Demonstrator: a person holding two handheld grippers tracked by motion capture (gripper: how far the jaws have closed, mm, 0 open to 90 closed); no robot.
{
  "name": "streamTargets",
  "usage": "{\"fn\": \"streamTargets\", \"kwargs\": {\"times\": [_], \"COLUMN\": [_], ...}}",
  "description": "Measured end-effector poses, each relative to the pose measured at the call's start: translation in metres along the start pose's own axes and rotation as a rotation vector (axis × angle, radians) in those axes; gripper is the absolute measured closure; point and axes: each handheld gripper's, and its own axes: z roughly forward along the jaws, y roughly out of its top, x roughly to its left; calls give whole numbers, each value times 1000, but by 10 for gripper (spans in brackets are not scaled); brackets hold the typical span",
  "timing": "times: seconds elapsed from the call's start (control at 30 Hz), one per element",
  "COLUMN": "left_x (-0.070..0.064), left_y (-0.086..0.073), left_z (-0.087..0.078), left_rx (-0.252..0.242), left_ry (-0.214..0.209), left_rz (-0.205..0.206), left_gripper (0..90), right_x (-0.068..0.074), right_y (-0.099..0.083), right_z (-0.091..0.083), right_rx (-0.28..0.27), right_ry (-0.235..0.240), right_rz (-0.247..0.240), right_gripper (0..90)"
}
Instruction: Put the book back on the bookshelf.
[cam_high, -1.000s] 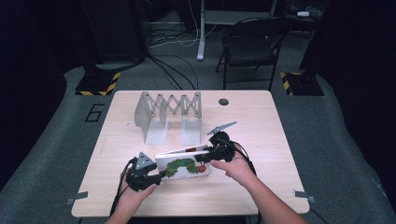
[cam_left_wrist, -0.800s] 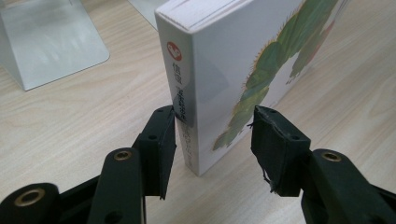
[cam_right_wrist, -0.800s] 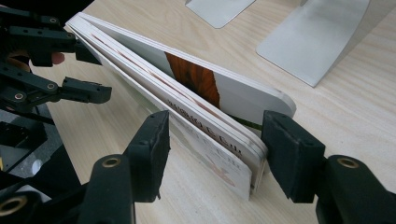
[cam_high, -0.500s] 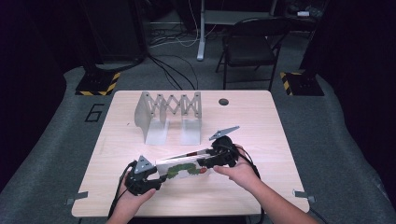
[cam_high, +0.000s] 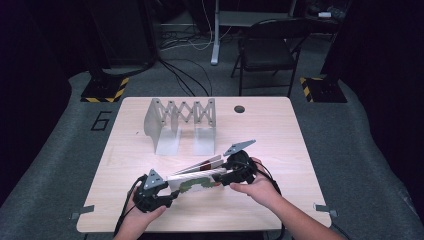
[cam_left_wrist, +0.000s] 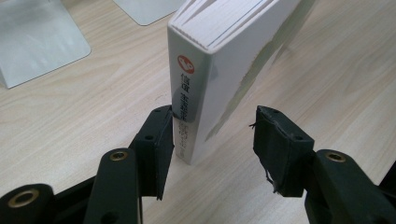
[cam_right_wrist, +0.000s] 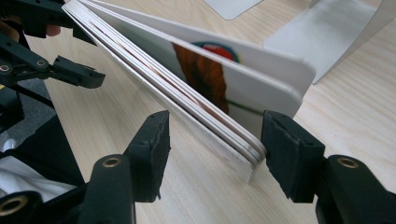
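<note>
While one board book (cam_high: 197, 178) is sitting tilted on the table (cam_high: 280, 130) in the high view, just in front of one grey accordion rack (cam_high: 181, 125), the left gripper (cam_high: 150, 192) and right gripper (cam_high: 235, 170) are flanking its two ends. Moving to the left gripper view, the jaws are standing apart around the white spine (cam_left_wrist: 189, 107), one pad touching it. Right gripper view: jaws apart, the fanned page edges (cam_right_wrist: 233, 140) are touching one pad.

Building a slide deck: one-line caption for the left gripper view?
Open left gripper straddling the spine of an upright white board book on a light wooden table.
</note>
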Motion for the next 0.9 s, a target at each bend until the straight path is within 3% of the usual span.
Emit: {"fn": "streamTargets", "kwargs": {"times": [0.07, 0.47, 0.57, 0.87, 0.9], "left_x": [1, 12, 15, 18, 18], "left_y": [1, 10, 12, 16, 16], "left_z": [0, 4, 6, 11, 10], "left_rx": [5, 45, 47, 50, 36], "left_ry": [-10, -48, -72, -62, -40], "left_rz": [5, 35, 17, 14, 23], "left_gripper": [479, 474, 446, 388, 376], "right_x": [-1, -6, -7, -8, -8], "right_y": [0, 0, 1, 1, 1], "right_z": [0, 4, 3, 4, 4], "right_rx": [-2, -13, -3, -17, -14], "right_ry": [-2, -20, -16, -22, -23], "right_rz": [-18, -8, -1, -4, -4], "right_gripper": [425, 419, 420, 451, 463]}}
